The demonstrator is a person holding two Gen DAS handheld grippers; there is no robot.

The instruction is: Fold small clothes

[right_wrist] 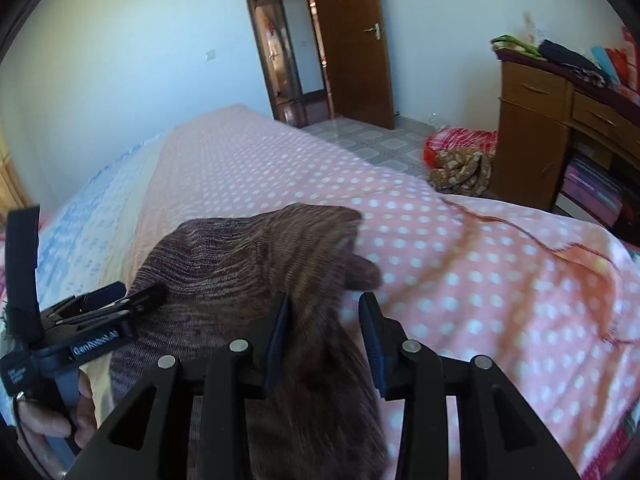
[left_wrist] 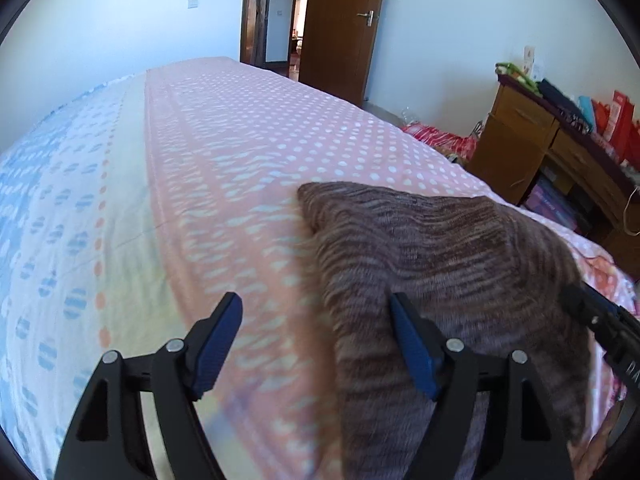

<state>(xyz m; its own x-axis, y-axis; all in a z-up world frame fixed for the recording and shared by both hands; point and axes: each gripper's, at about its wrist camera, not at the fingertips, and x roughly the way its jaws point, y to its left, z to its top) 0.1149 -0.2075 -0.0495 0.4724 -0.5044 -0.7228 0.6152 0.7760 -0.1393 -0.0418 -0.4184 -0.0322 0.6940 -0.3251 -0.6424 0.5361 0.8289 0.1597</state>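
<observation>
Lying near bed (left_wrist: 224, 152) edge: garment (left_wrist: 440, 248); both grippers parted.

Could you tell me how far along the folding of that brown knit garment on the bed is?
Early to midway, it seems. The brown knit garment lies on the pink dotted bedspread, bunched rather than a neat, flat packet. Both the left gripper and right gripper are open over it, gripping nothing. Whether any fold is done is unclear; flattening and final folds appear to remain.
</observation>
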